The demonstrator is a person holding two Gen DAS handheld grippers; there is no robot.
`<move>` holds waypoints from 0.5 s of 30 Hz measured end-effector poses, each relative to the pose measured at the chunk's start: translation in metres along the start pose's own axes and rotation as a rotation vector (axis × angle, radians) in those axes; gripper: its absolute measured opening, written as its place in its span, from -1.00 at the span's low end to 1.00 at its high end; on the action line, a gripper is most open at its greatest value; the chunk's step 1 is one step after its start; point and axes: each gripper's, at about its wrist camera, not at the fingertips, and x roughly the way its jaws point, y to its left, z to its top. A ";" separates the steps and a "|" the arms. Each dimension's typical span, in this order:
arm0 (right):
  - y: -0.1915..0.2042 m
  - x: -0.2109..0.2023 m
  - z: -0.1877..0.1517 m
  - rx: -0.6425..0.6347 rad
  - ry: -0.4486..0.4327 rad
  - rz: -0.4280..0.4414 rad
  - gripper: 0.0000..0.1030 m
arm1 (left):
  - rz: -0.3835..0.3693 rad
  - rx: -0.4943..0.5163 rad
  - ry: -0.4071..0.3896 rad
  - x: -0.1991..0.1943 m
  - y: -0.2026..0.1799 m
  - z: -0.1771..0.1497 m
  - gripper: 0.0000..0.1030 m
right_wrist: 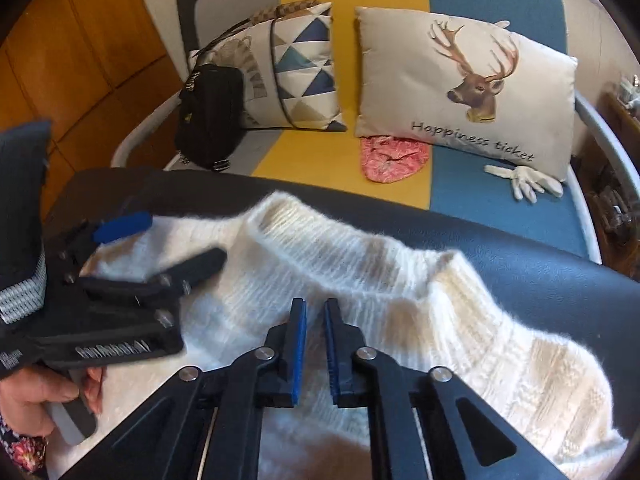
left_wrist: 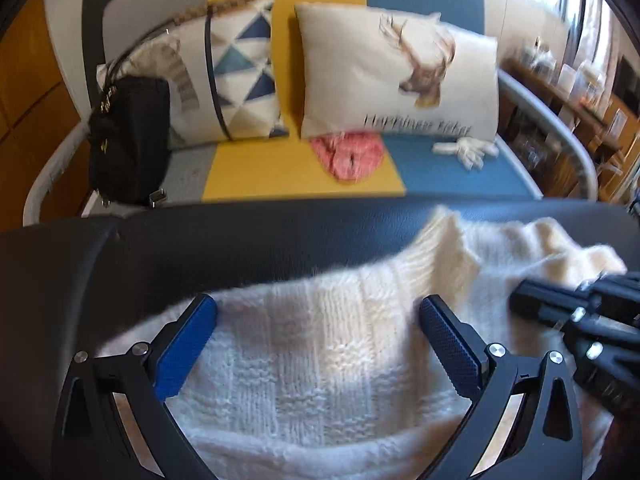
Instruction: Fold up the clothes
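Observation:
A white knit sweater (left_wrist: 312, 352) lies on a dark leather surface (left_wrist: 200, 240); its ribbed collar shows in the right wrist view (right_wrist: 340, 256). My left gripper (left_wrist: 318, 312) is open, its blue pads spread wide just above the sweater; it also shows in the right wrist view (right_wrist: 168, 240) at the left, over the sweater. My right gripper (right_wrist: 316, 316) hovers over the sweater just below the collar, its jaws nearly closed with a narrow gap and nothing between them. It shows at the right edge of the left wrist view (left_wrist: 520, 296).
Behind the dark surface is a sofa with yellow (right_wrist: 344, 152) and blue (right_wrist: 500, 208) cushions, a deer pillow (right_wrist: 460, 84), a triangle-pattern pillow (right_wrist: 304, 72), a black bag (right_wrist: 212, 116), a pink cloth (right_wrist: 392, 156) and a white glove (right_wrist: 524, 180). Shelves (left_wrist: 568, 120) stand at the right.

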 end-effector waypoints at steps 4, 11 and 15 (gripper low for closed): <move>-0.004 0.001 -0.003 0.030 -0.028 -0.003 -0.96 | 0.004 -0.034 -0.021 -0.001 0.005 -0.005 1.00; 0.016 -0.008 0.022 -0.013 -0.080 0.211 -0.88 | -0.039 -0.111 -0.061 -0.007 0.020 -0.012 0.97; 0.024 0.009 0.037 -0.006 -0.024 0.298 -0.88 | -0.062 -0.152 -0.078 -0.009 0.027 -0.015 0.97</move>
